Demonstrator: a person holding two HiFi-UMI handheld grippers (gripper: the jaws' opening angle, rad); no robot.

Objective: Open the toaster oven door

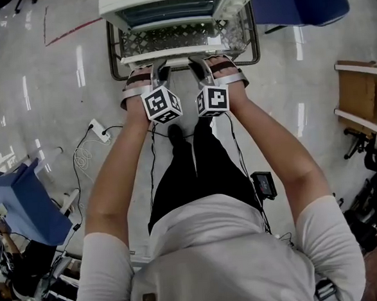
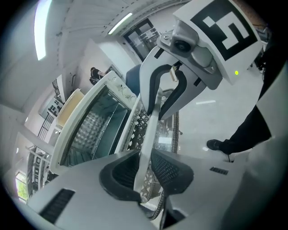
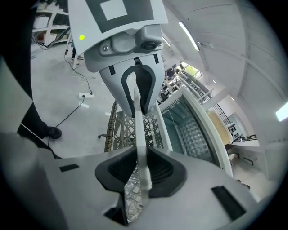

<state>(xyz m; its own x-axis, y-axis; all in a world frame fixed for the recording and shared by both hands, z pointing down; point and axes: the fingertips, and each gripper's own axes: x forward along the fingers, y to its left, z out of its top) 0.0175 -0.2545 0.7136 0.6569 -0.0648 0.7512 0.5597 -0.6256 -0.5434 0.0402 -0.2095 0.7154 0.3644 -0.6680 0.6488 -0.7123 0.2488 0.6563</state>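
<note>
A white toaster oven (image 1: 175, 3) stands on a wire cart at the top of the head view. Its glass door (image 1: 180, 36) hangs partly open, tilted toward me. The white door handle (image 1: 177, 58) runs along the door's near edge. My left gripper (image 1: 159, 66) is shut on the handle's left part and my right gripper (image 1: 197, 62) on its right part. In the left gripper view the handle (image 2: 150, 130) passes between the pads of the left gripper (image 2: 145, 168). The right gripper view shows the handle (image 3: 138, 130) pinched by the right gripper (image 3: 140, 168), with the oven cavity (image 3: 193, 134) beyond.
The dark wire cart (image 1: 251, 51) carries the oven. A blue chair (image 1: 300, 0) stands at the upper right, a wooden frame (image 1: 358, 96) at the right. On the floor lie a power strip (image 1: 99, 130) and cables at the left. My legs and shoe (image 1: 174, 135) are below the grippers.
</note>
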